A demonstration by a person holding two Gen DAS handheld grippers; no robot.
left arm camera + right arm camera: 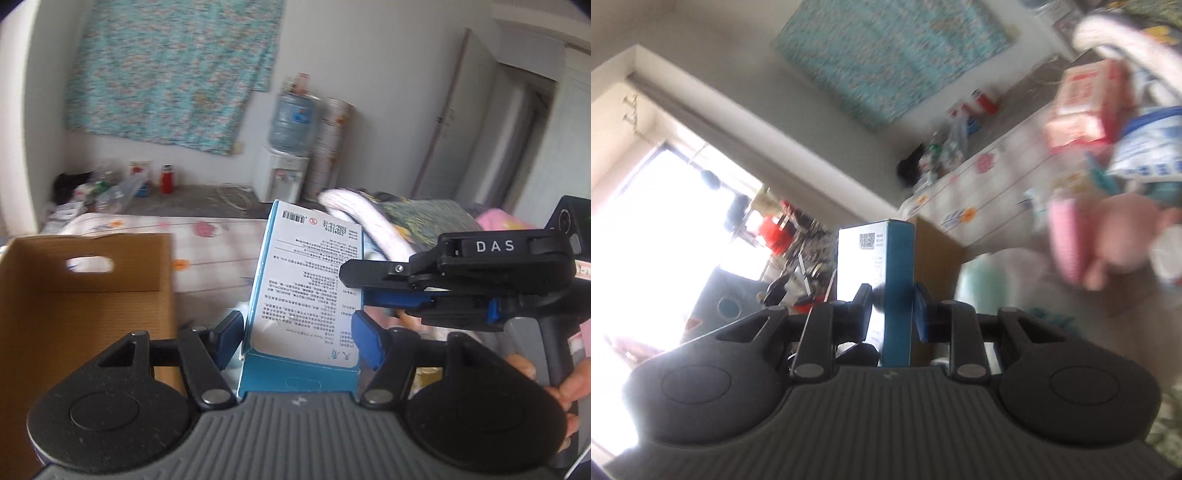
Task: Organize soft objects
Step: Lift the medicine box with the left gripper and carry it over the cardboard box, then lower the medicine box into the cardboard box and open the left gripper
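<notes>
Both my grippers hold one blue-and-white printed cardboard box (306,291), lifted beside the open brown corrugated carton (85,295).

My left gripper (301,334) has its blue pads spread wide across the box's broad faces, pressing both sides; the box's long axis runs straight out ahead between the jaws. My right gripper (892,310) pinches the narrow blue edge of the same box, jaws nearly together, coming in from the right of the left jaws. Carton sits left of and below the left jaws; left hand nearer it, I'd judge.
</notes>
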